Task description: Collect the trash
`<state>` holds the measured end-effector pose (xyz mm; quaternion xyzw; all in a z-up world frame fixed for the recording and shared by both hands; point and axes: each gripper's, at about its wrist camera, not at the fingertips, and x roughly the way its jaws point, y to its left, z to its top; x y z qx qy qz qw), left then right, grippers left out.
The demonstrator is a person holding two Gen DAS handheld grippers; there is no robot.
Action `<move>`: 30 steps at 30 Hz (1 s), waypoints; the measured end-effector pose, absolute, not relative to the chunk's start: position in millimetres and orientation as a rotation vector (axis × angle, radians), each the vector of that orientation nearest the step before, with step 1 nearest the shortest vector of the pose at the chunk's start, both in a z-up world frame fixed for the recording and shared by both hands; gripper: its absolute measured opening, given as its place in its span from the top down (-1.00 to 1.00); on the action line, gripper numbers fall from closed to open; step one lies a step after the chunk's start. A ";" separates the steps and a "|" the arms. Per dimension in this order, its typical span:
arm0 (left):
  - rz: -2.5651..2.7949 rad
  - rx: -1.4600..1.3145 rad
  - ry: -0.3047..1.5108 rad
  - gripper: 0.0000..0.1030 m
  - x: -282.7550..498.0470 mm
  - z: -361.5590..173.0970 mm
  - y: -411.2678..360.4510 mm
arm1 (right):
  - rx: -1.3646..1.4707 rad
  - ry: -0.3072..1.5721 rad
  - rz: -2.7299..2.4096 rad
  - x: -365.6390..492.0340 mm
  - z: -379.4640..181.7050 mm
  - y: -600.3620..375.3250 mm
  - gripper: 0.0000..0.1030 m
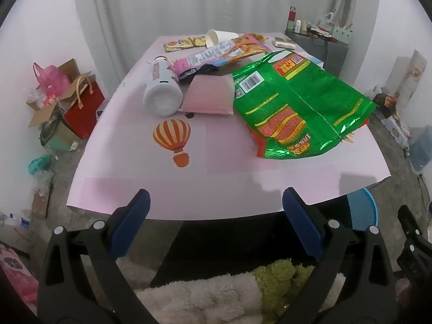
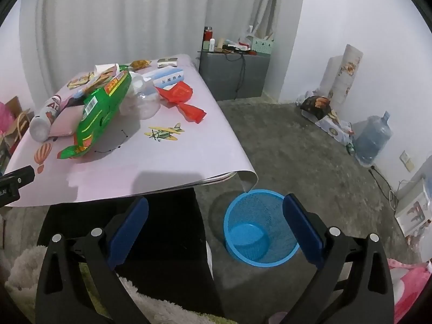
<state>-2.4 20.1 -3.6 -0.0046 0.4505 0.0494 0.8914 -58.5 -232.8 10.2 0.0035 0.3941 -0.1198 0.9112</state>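
Both tools are at standby before the near edge of the desk. The left tool (image 1: pixel 216 202) stands with its jaws spread wide and nothing between them, pitched down toward the desk (image 1: pixel 135 194). The right tool (image 2: pixel 216 210) is likewise wide and empty, and it looks past the near right corner of the desk to the blue mesh wastebasket (image 2: pixel 260 228) on the floor, which shows a bare bottom. No trash item is held or binned, so the step in hand is judged to be the first pick. The trash lies in a cluster toward the middle and far side of the desk. Nearest is the green foil snack bag (image 1: pixel 297 102), flattened, toward the right edge. Just left of it lies a pink ribbed pad (image 1: pixel 208 95), and touching that pad is a white plastic bottle (image 1: pixel 162 91) on its side, base toward the near edge. Behind these lie further snack wrappers (image 1: pixel 213 54) and a tipped white paper cup (image 1: pixel 218 37) near the far edge. The right view also shows a red wrapper (image 2: pixel 183 98) and a clear crumpled bottle (image 2: pixel 145 102) beside the green bag. The next move calls for advancing one tool over the near edge, closing on a single item, preferably the green bag by an edge, then carrying it to the wastebasket. Expect thin foil to slip.
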 end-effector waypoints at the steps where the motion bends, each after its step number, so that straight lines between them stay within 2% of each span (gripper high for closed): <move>1: 0.105 -0.012 0.936 -0.83 -2.4 -3.9 21.0 | 0.009 0.812 -0.248 -58.3 10.1 -233.4 -0.88; 30: 0.108 -0.017 0.942 -0.83 -1.3 -3.7 23.1 | 0.010 0.806 -0.243 -56.2 7.2 -233.2 -0.88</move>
